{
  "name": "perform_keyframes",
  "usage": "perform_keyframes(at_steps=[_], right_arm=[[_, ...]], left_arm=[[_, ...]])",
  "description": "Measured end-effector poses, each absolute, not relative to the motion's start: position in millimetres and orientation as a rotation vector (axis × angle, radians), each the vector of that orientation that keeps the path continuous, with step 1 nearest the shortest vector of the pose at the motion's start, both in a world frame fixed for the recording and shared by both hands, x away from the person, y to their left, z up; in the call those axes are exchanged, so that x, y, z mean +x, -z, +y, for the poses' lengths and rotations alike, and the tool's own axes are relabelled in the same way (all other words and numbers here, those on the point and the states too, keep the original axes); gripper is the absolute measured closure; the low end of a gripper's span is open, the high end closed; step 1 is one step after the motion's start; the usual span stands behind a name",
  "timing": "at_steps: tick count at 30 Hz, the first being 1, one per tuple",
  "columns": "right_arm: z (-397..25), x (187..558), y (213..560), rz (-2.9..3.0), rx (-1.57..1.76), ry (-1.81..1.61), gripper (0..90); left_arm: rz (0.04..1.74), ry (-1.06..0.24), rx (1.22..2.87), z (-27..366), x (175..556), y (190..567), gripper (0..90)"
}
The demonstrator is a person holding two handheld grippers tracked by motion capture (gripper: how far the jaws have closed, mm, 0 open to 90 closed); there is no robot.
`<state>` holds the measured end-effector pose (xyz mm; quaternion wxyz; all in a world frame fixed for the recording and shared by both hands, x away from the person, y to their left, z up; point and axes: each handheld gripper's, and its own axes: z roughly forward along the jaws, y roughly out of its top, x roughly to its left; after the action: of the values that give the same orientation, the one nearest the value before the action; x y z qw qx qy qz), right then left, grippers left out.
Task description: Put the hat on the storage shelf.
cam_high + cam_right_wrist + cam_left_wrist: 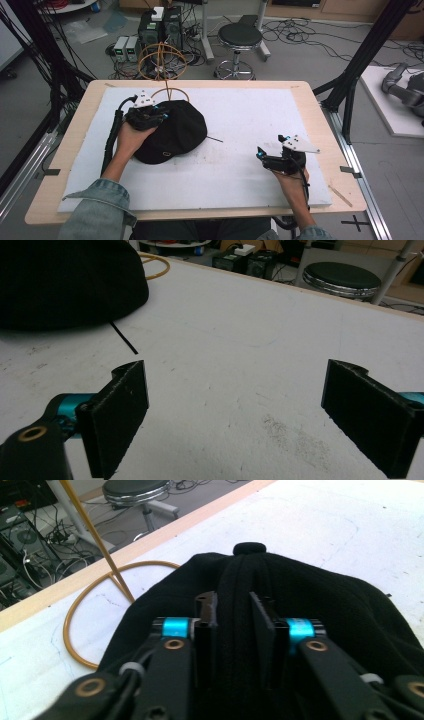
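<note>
Cap [320, 605] fold pinched in left hand-held gripper [234, 611] (jaws clamped).

High view: fixed overhead, looking forward and down across whole table [310, 107]. Left gripper view: riding low, very near black cap [320, 605], facing far table edge and stool [135, 492]. Right gripper view: low above white board, facing same stool [342, 277]. Shared across all: cap, stool.
</note>
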<state>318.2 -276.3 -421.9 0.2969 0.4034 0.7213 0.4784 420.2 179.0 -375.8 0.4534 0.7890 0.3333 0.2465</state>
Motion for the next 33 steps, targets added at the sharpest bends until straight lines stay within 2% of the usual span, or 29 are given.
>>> perform_keyframes(at_steps=[4,9,33], right_arm=[[-277.0,318.8,422.1,1.916,1.070,-1.269,11.3],[-276.6,318.6,422.2,1.916,1.082,-1.269,11.3],[-278.3,319.3,422.3,1.917,1.087,-1.263,11.3]], left_arm=[[0.811,-0.600,1.944,179.7,418.8,373.9,81.5],[0.790,-0.589,1.922,181.4,415.3,369.1,83.2],[0.649,-0.505,1.849,179.7,391.5,333.3,84.2]])
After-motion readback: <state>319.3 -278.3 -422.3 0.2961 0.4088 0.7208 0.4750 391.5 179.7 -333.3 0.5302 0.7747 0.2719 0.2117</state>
